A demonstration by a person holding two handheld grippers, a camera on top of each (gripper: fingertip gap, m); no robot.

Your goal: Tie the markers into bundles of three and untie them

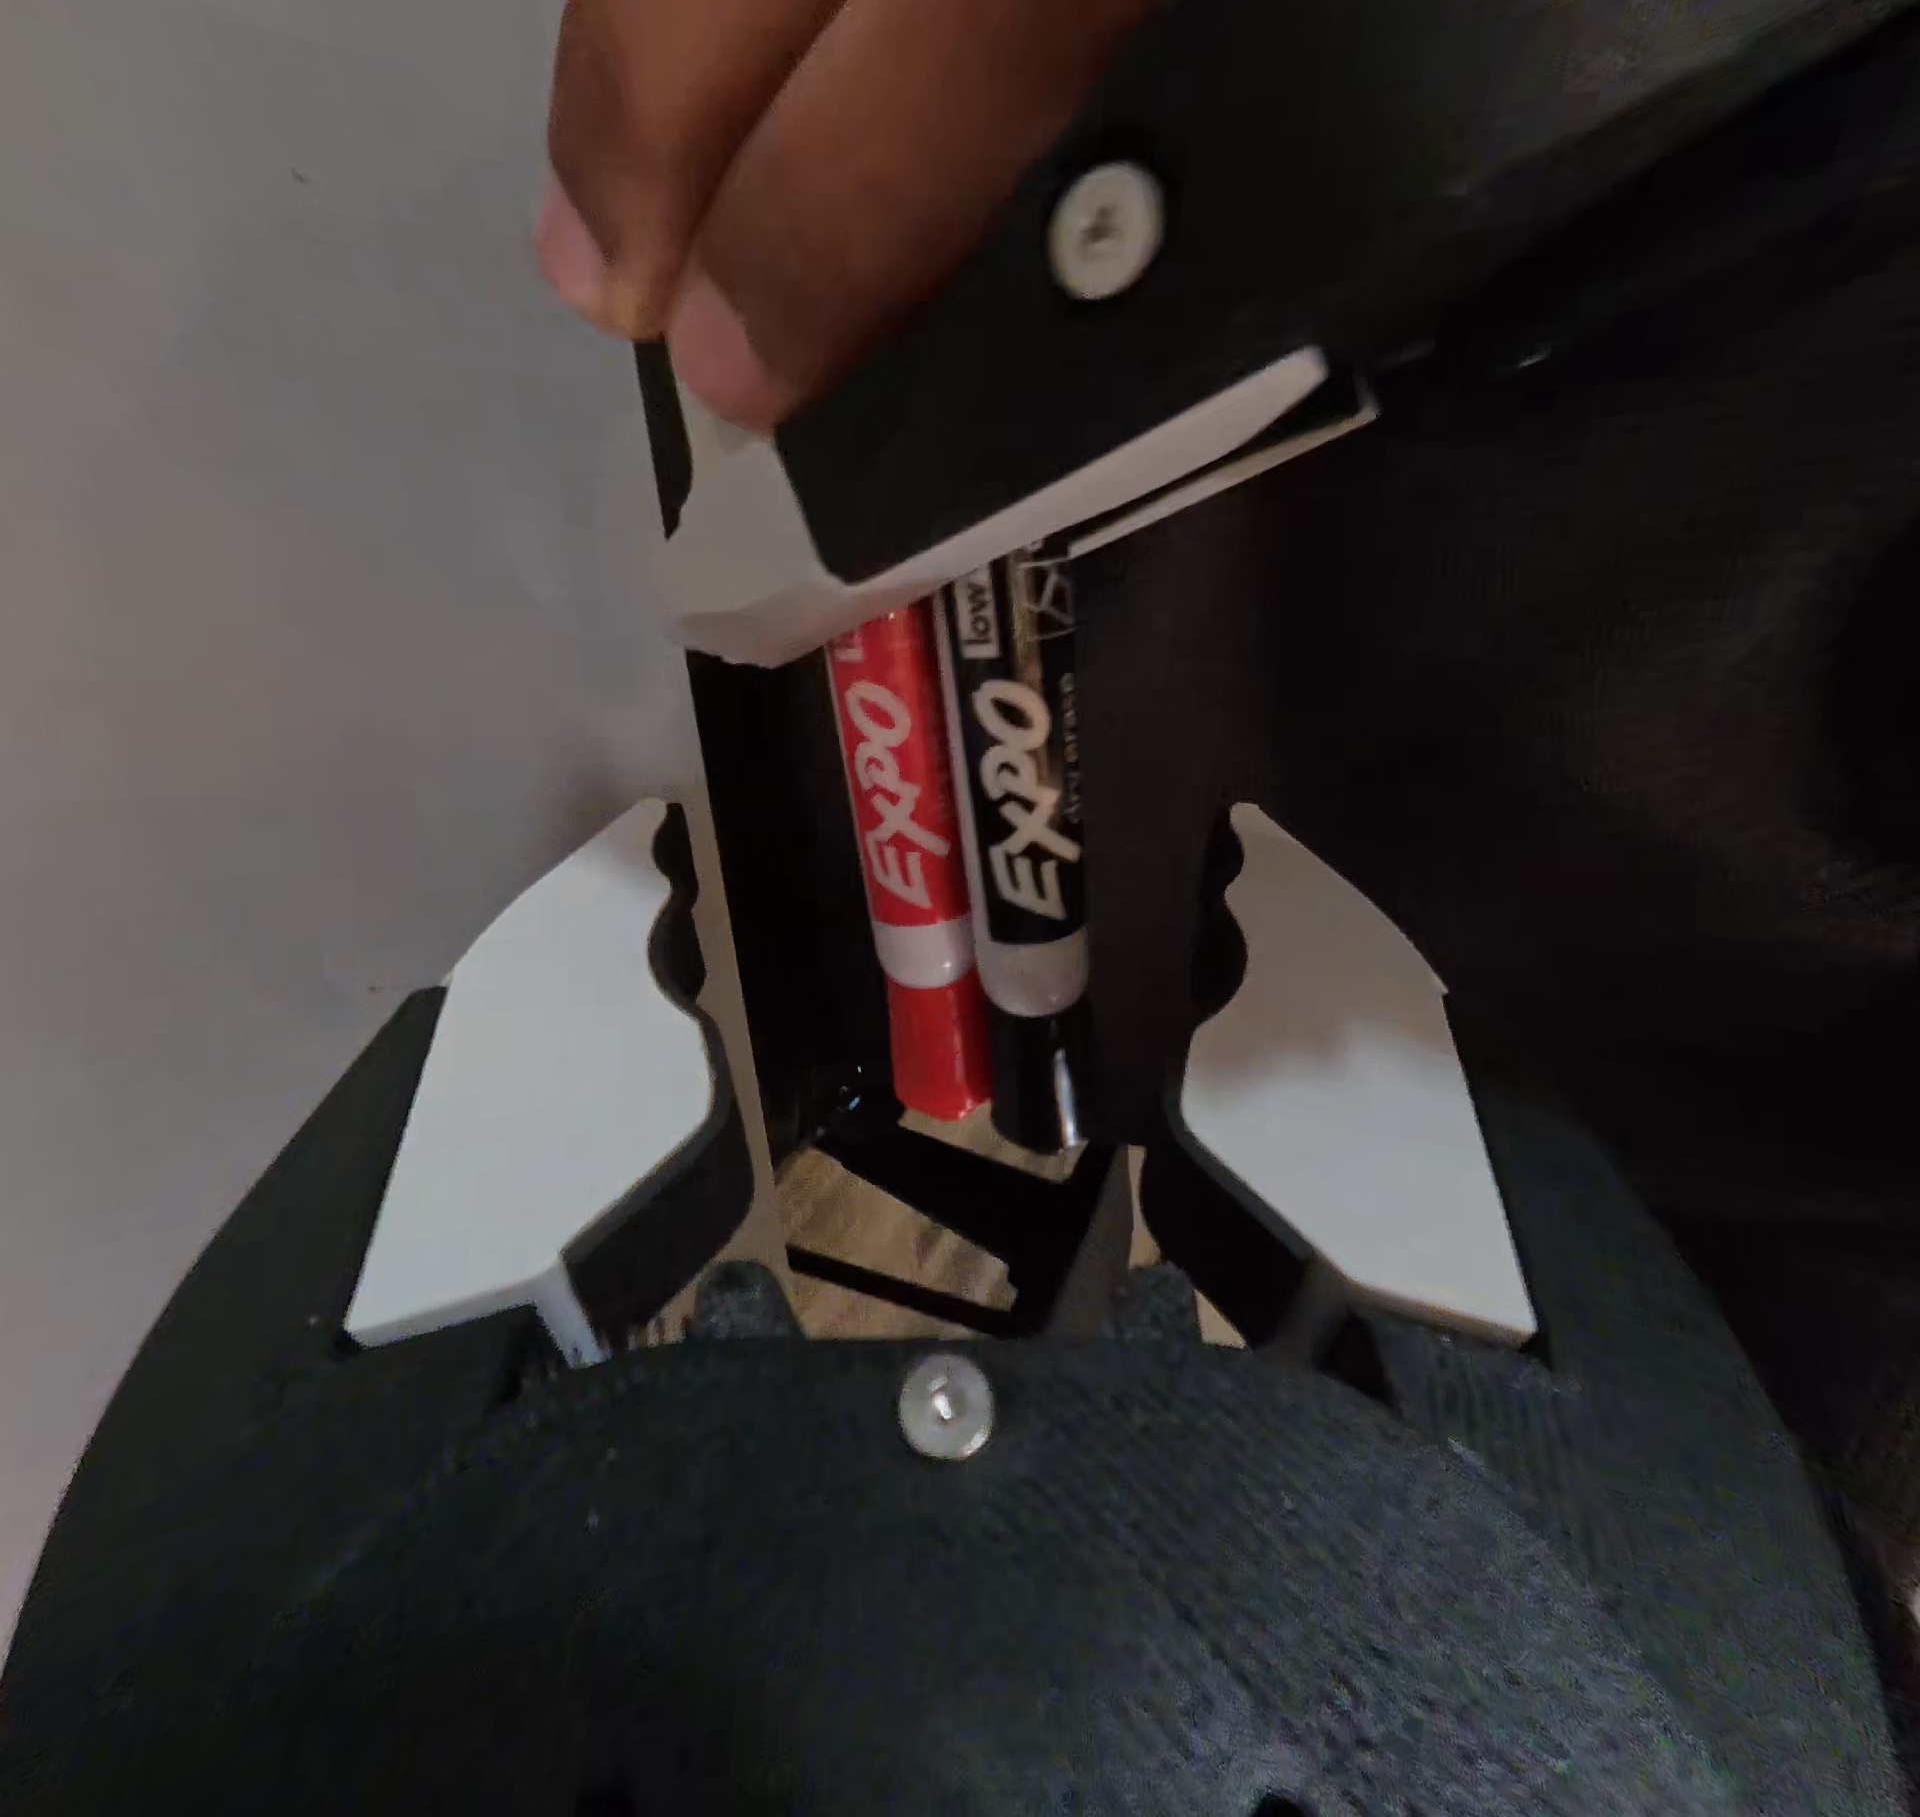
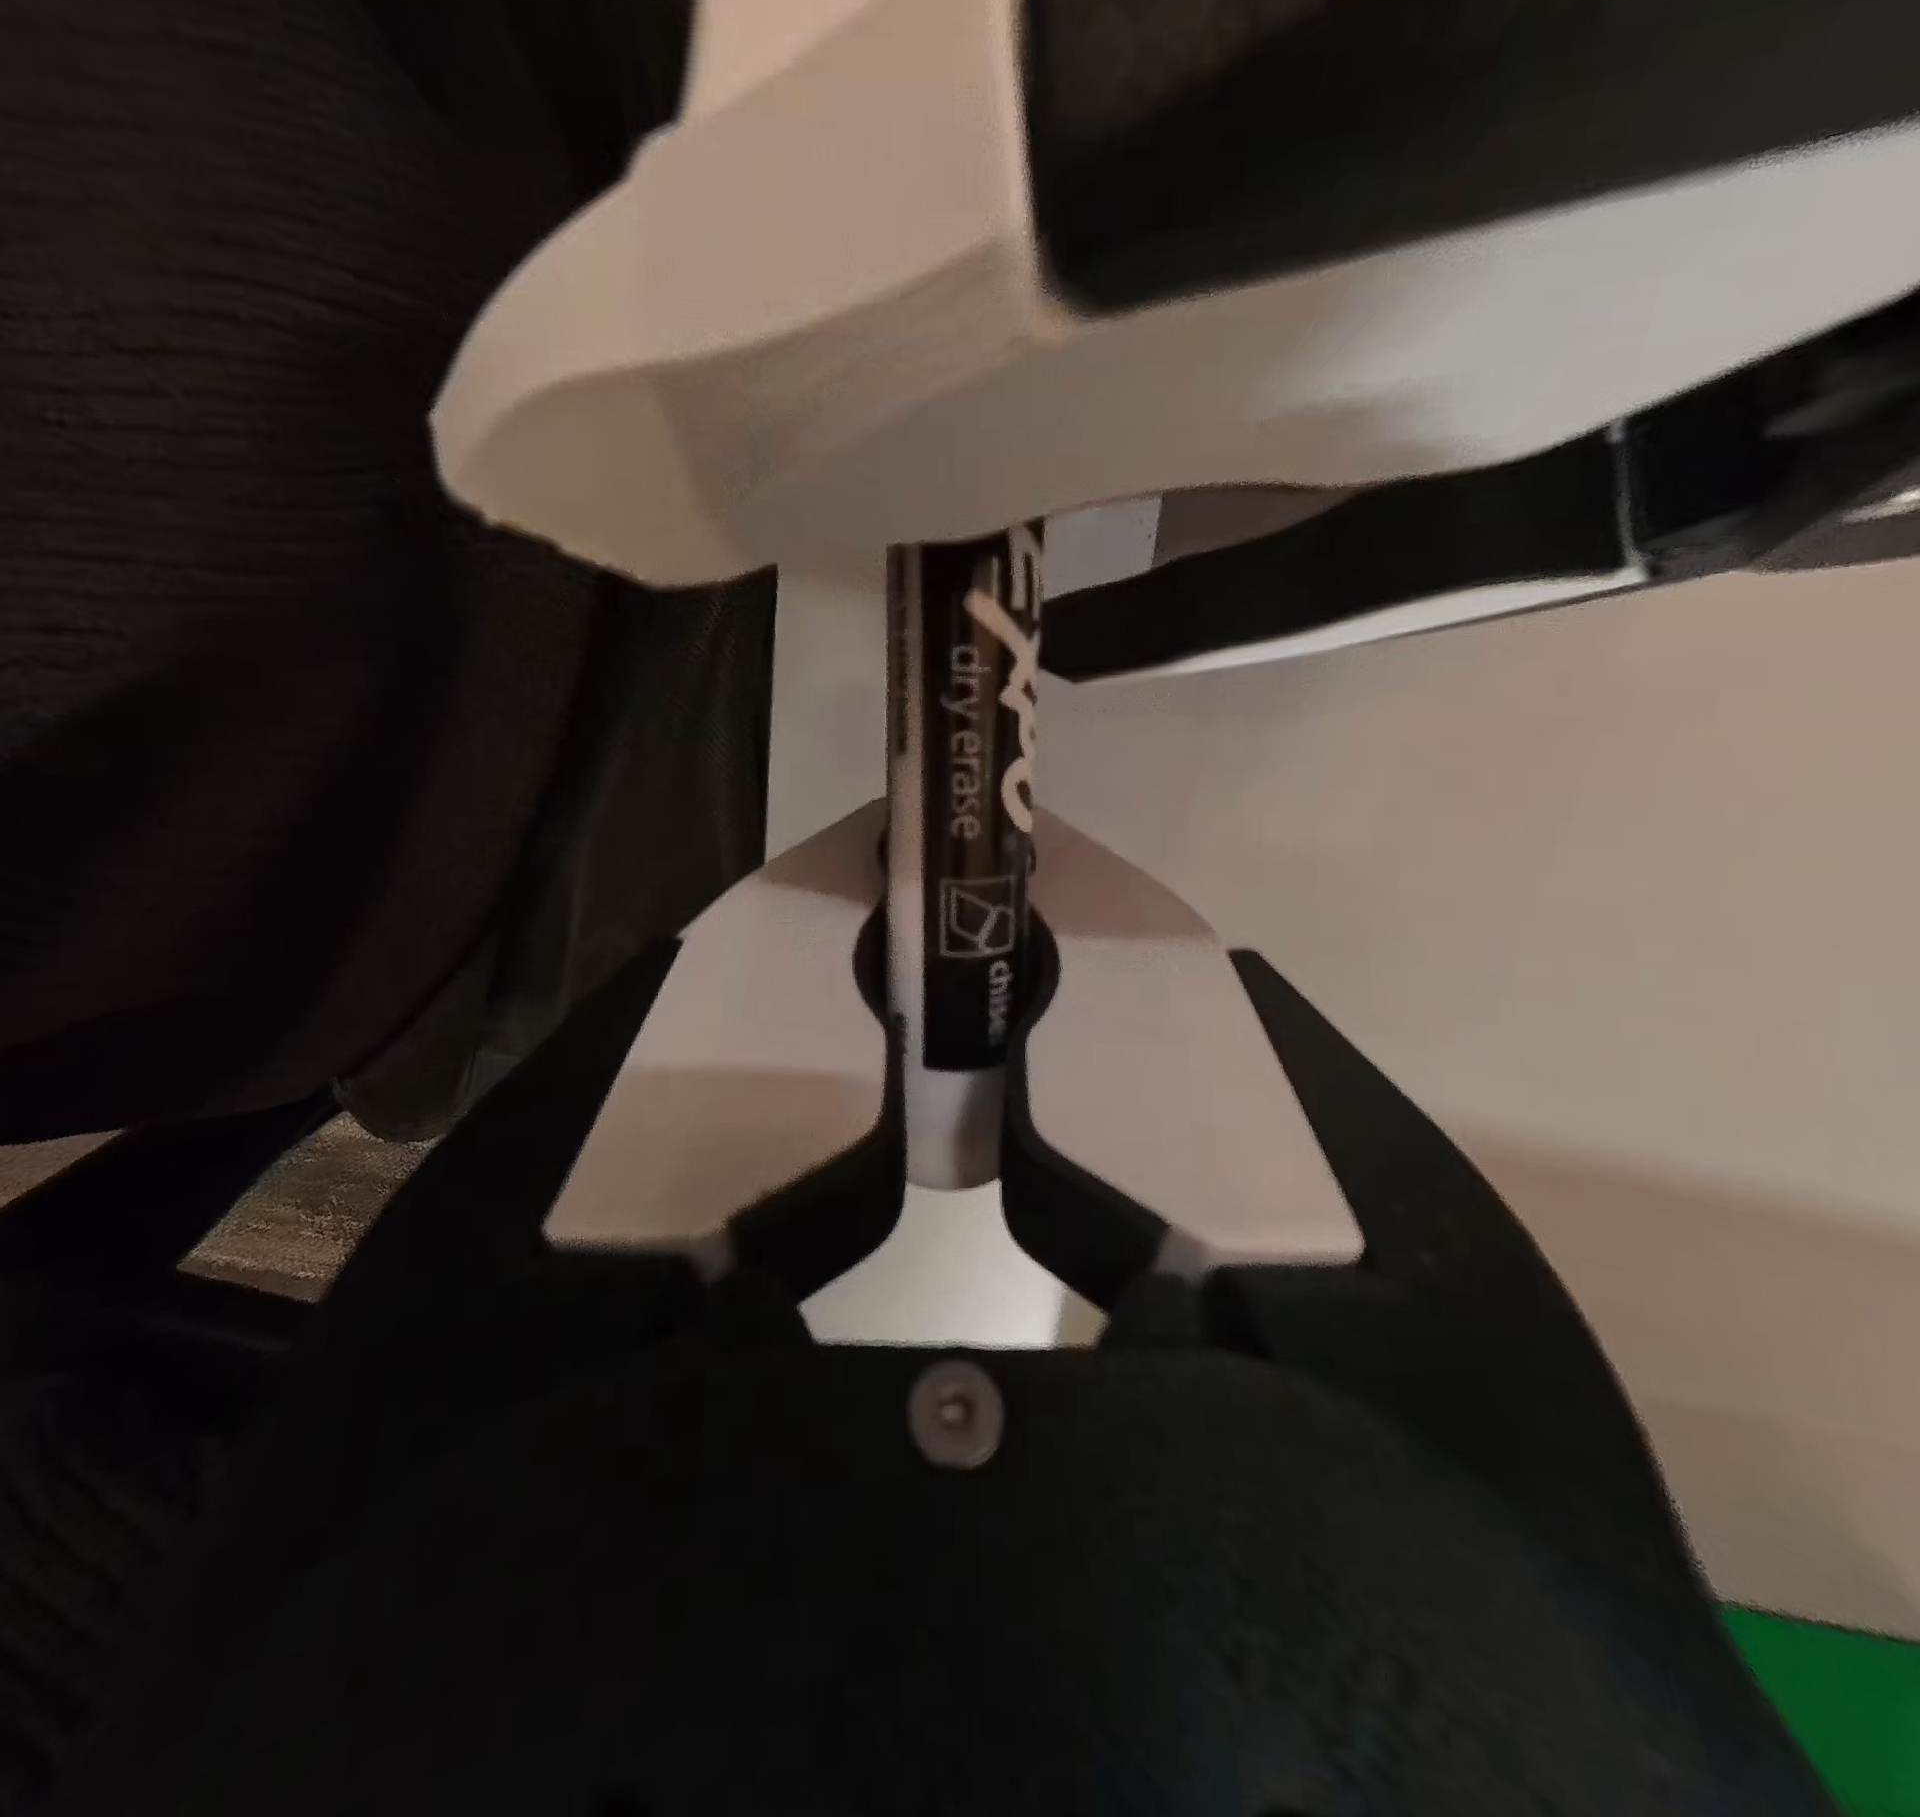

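Left tool [image 1: 956, 822] closed across a narrow black holder [image 1: 774, 884], one finger pressed to each of its side walls. Inside, two markers stood side by side and touching: a red marker [image 1: 904, 811] nearer the holder's left wall, a black marker [image 1: 1023, 832] against the right wall, caps pointing toward the camera. Patterned floor just visible through the gap below the holder; no worktop in sight, so held in the air by the look of it.

Right tool [image 2: 951, 884] clamped on the black marker, well back from its cap, the barrel seated in the rounded notch between the two fingers and running straight away toward the holder. In the left wrist view, shown coming in from the top edge, its white finger lying over the far ends of both markers, with a person's hand [image 1: 727, 157] wrapped round its black body.

Pale wall [image 1: 260, 417] behind on one side, dark clothing [image 2: 260, 417] filling the other. Small green patch [image 2: 1849, 1684] at the lower right corner of the right wrist view; cannot tell what it is.
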